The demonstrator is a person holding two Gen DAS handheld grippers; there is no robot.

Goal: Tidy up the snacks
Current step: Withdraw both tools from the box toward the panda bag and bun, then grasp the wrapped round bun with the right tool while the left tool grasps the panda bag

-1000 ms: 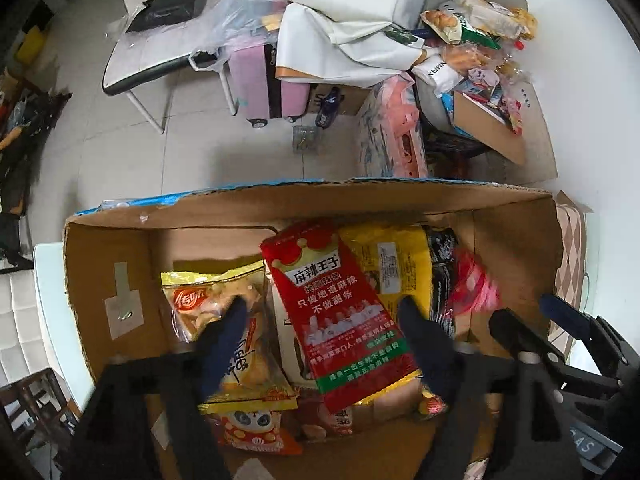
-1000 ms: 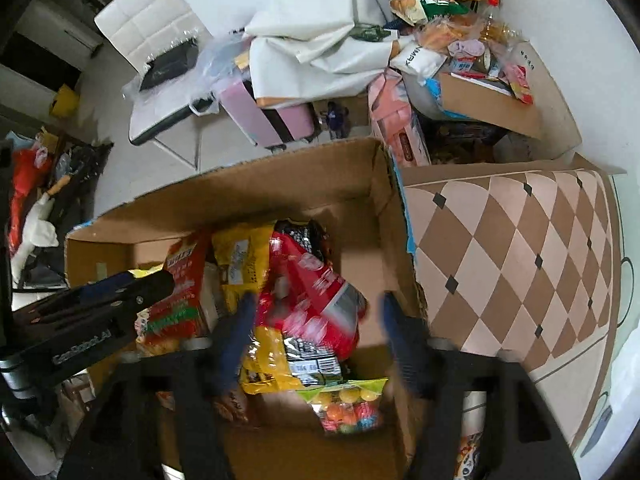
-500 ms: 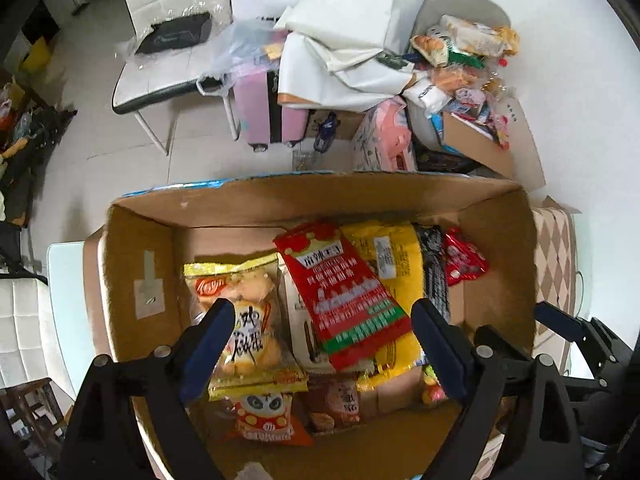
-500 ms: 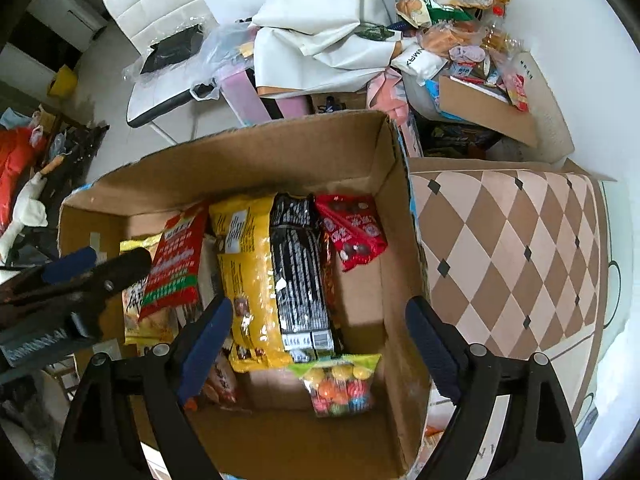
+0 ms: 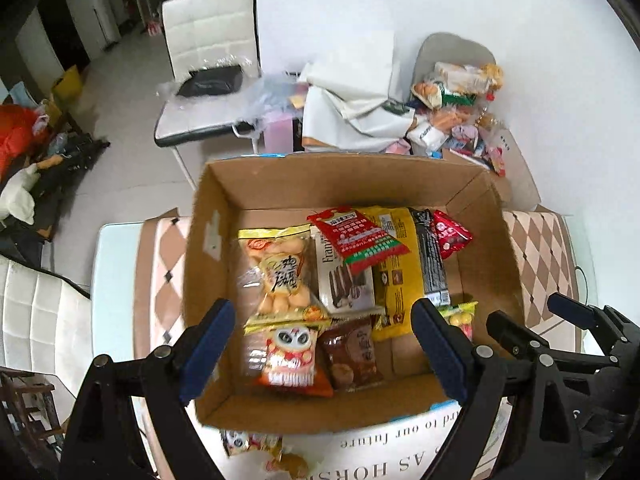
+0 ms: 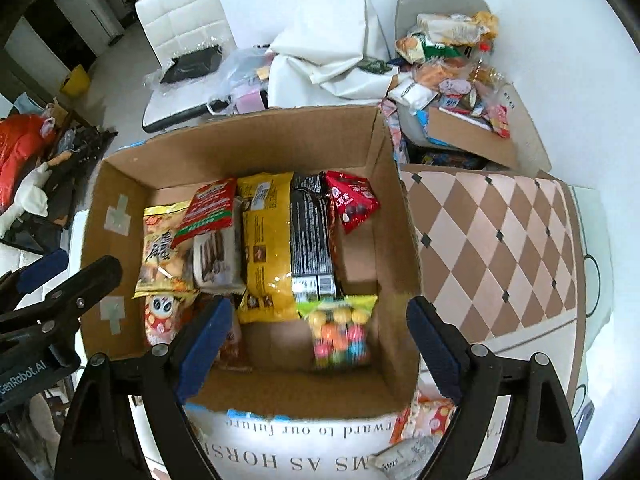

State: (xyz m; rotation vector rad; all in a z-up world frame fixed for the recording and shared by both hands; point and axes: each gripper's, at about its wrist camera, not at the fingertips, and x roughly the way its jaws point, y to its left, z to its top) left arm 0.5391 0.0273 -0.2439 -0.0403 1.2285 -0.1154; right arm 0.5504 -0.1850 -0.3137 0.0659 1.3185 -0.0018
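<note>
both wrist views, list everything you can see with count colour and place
brown cardboard box: one, on the table
yellow snack bag: one, box middle
black wrapped pack: one, right of the yellow bag
small red pouch: one, far right of the box
red and green packet: one, atop the white pack
colourful candy bag: one, near right corner
diamond-pattern tablecloth: one, brown and cream, under the box
white chair: one, behind the box
left gripper: open, empty
right gripper: open, empty

The left gripper [image 6: 40, 280] body reads "enRobot.AI".
</note>
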